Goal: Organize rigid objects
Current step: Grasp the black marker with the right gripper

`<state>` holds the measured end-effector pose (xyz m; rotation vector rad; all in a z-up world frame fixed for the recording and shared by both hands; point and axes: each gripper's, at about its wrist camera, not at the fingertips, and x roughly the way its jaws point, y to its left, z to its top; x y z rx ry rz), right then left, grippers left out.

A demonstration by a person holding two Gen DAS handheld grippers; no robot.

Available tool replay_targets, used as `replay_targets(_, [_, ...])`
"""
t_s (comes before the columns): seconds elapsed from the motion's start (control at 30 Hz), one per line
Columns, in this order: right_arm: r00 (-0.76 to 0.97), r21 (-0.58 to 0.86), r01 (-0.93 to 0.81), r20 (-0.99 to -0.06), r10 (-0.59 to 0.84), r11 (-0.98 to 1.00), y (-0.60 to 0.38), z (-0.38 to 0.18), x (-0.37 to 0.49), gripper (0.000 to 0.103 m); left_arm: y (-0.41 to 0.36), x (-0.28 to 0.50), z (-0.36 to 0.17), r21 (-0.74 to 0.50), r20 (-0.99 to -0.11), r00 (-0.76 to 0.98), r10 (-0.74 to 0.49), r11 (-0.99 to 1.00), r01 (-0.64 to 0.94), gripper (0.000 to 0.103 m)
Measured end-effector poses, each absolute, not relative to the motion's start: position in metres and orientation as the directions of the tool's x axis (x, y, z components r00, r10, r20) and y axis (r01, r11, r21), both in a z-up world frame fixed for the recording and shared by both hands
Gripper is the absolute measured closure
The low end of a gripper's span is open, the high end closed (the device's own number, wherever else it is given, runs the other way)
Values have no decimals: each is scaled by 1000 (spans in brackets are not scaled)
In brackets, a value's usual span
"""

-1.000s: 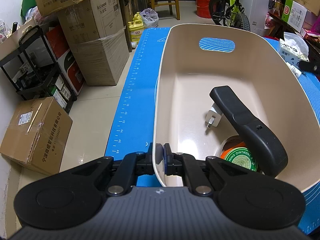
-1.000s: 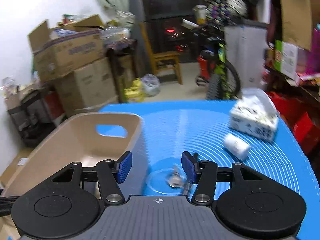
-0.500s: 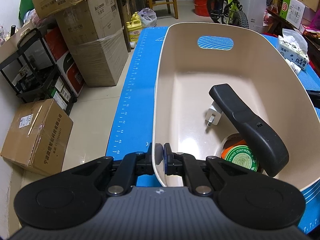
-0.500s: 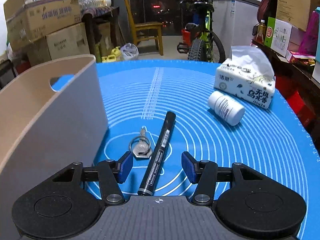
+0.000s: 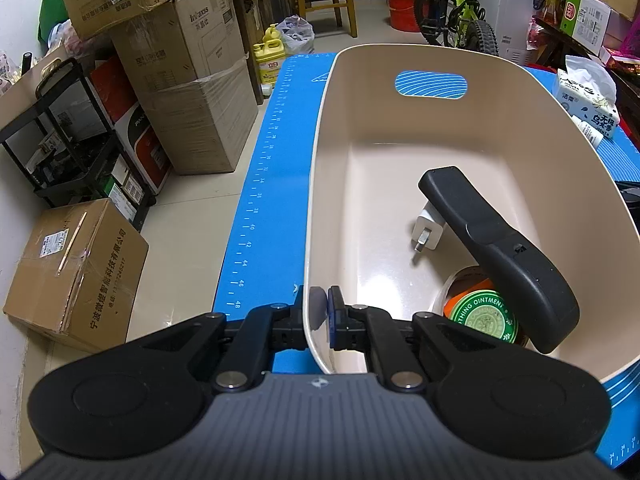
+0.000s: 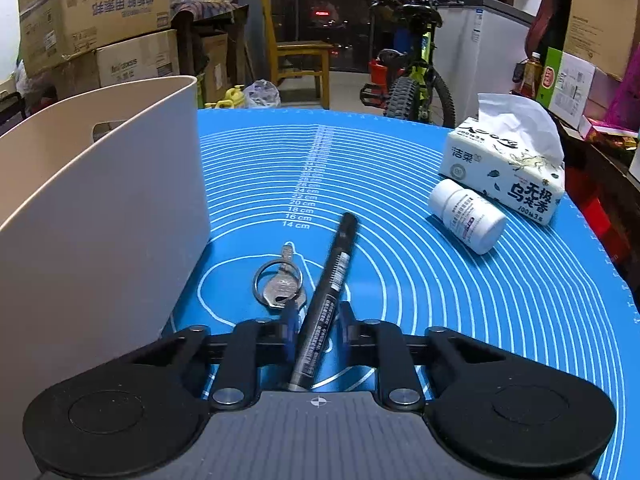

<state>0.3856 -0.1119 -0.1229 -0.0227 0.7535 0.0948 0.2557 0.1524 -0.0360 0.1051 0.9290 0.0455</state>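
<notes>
My left gripper (image 5: 320, 314) is shut on the near rim of the beige bin (image 5: 316, 184). The bin holds a black curved handle-like object (image 5: 500, 248), a white plug adapter (image 5: 428, 234) and a green ointment tin (image 5: 482, 316). In the right wrist view the bin (image 6: 100, 216) stands at the left. My right gripper (image 6: 316, 330) is low on the blue mat (image 6: 460, 300), its jaws closing around a black marker (image 6: 332, 280) that lies between them; a small gap shows on the right side. A key on a ring (image 6: 280, 284) lies just left of the marker.
A white pill bottle (image 6: 466, 216) lies on its side on the mat next to a tissue pack (image 6: 508, 168) at the back right. Cardboard boxes (image 5: 80, 264) and a black rack (image 5: 76, 140) stand on the floor to the left. A bicycle (image 6: 412, 76) and chair are behind.
My right gripper has come down and forward over the marker and its jaws have narrowed around it. My left gripper still holds the bin rim, which has barely shifted.
</notes>
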Motion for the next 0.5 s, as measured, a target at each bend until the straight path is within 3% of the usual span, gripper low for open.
replay_targets(0.1, [721,30,-76,-689,76,997,-117,-122,386,78,152,256,-36,111,-797,598,85,994,6,93])
replay_targets(0.5, [758,96,-22,-647,79,995,-138,-90,373,79,153,255,-36,110,-797,598,86,994,5,93])
